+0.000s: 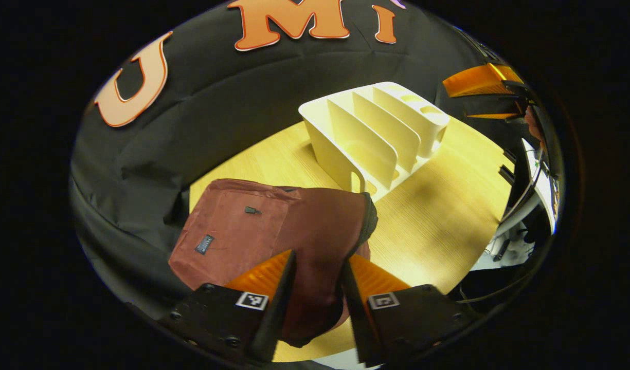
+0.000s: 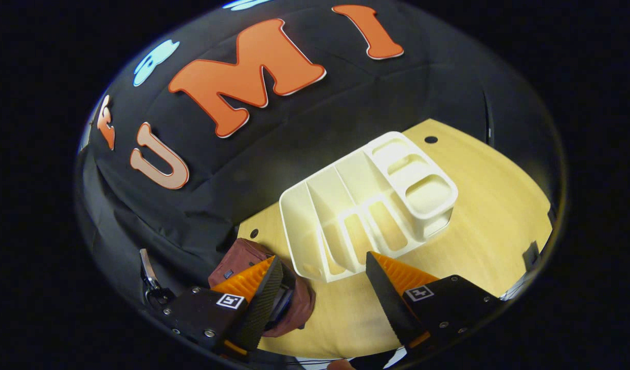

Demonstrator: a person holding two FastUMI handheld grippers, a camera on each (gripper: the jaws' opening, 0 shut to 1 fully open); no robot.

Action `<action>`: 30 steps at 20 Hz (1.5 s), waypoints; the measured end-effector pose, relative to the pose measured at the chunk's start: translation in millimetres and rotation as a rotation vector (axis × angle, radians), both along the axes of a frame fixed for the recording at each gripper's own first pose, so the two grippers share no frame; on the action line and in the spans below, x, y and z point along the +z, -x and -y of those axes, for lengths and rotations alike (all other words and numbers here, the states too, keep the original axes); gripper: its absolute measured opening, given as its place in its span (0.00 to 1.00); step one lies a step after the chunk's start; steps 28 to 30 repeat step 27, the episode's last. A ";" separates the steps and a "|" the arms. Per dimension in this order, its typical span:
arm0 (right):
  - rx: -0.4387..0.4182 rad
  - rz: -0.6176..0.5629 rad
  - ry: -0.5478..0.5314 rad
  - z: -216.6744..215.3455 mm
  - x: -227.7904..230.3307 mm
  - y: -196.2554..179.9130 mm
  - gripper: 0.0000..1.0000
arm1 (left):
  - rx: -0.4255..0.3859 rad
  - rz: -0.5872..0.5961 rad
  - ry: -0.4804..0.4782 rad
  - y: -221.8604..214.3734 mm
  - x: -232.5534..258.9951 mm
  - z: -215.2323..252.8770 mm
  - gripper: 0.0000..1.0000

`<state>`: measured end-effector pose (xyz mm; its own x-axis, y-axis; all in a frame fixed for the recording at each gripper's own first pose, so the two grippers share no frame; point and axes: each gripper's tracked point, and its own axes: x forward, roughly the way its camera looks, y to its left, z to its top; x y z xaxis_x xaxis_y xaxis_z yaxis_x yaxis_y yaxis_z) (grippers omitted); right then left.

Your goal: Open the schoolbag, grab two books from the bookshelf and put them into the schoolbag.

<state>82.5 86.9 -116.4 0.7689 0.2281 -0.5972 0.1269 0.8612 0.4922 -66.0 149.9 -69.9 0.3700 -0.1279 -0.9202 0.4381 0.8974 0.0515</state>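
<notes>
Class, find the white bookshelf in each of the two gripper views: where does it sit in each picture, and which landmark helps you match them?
Left gripper view: the white bookshelf sits right of centre in the upper half, beyond the schoolbag.
Right gripper view: it sits just right of centre, above the gap between that gripper's fingers, seen more from above.
Shared landmark: the red-brown schoolbag on the wooden table, beside the bookshelf's end.

light wooden table [image 2: 479,205], small round hole [image 2: 431,139] near its far edge
</notes>
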 end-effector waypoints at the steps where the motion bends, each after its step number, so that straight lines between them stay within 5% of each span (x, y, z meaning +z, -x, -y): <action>1: 0.003 0.020 0.027 8.9 5.8 -0.2 0.97 | 0.023 0.001 0.004 0.1 2.5 6.3 0.67; 4: 0.025 0.082 0.072 27.5 24.5 -4.7 0.97 | 0.076 0.016 0.040 2.8 12.6 23.0 0.89; 6: 0.034 0.128 0.125 44.6 35.5 -7.7 0.97 | 0.108 0.068 0.061 -3.6 26.4 43.6 0.82; 7: 0.039 0.150 0.158 53.4 41.5 -7.8 0.97 | 0.123 0.090 0.070 -4.7 34.3 52.1 0.98; 19: 0.064 0.508 0.428 104.5 134.4 -3.7 0.97 | 0.290 0.579 0.198 -79.5 182.7 159.8 0.98; 27: 0.000 0.642 0.414 109.9 164.5 10.5 0.96 | 0.367 0.928 0.230 -87.2 265.1 179.6 0.97; 30: 0.000 0.642 0.414 109.9 164.5 10.5 0.96 | 0.367 0.928 0.230 -87.2 265.1 179.6 0.97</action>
